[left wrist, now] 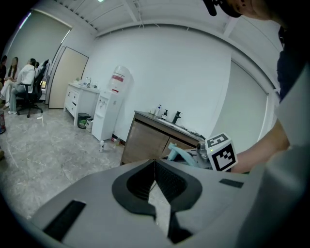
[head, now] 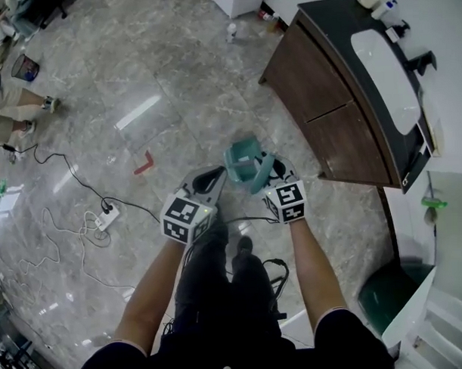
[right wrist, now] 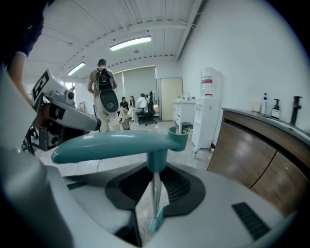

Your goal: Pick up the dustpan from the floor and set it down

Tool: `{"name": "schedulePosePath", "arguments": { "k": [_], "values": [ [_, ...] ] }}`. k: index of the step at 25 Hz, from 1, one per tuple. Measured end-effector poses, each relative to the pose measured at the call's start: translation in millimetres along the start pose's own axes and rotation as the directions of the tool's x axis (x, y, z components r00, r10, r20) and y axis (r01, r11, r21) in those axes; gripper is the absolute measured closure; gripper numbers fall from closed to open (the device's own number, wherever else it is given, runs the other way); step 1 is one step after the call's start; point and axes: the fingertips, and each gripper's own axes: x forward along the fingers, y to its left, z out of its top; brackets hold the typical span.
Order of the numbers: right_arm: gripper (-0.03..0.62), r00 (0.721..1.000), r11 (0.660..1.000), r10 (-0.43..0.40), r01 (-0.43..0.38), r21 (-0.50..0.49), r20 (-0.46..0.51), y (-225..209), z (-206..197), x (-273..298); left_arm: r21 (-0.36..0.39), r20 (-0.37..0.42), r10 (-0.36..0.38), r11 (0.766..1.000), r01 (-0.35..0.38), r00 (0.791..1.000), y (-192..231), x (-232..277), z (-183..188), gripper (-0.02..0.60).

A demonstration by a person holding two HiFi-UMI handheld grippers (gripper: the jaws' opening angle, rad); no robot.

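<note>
The teal dustpan (head: 244,162) hangs above the marble floor, just in front of the person's hands. My right gripper (head: 264,173) is shut on it. In the right gripper view its teal handle (right wrist: 116,143) lies crosswise above the jaws, and its thin upright stem (right wrist: 155,191) is pinched between the pads of my right gripper (right wrist: 156,170), with a teal toothed edge (right wrist: 157,220) below. My left gripper (head: 214,177) sits just left of the dustpan. In the left gripper view my left gripper (left wrist: 155,164) has its tips together and nothing between them.
A dark wooden cabinet with a white sink (head: 341,100) stands to the right, with a green bin (head: 390,292) nearer along that wall. A power strip and cables (head: 105,218) lie on the floor to the left, beside a red mark (head: 144,163). A person with a backpack (right wrist: 102,92) stands further off.
</note>
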Motion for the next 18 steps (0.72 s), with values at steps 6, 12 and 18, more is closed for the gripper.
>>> {"name": "schedulePosePath", "arguments": {
  "k": [6, 12, 18],
  "values": [
    [0.500, 0.989, 0.994, -0.070, 0.058, 0.090, 0.130, -2, 60, -45, 0.023, 0.034, -0.027, 0.999, 0.026, 0.999, -10, -12, 33, 0.568],
    [0.500, 0.960, 0.992, -0.107, 0.084, 0.097, 0.260, 14, 132, -89, 0.055, 0.109, -0.067, 0.997, 0.061, 0.992, -31, -34, 85, 0.568],
    [0.500, 0.928, 0.990, -0.131, 0.105, 0.092, 0.349, 17, 183, -134, 0.090, 0.159, -0.095, 0.993, 0.082, 0.983, -59, -47, 129, 0.568]
  ]
}}
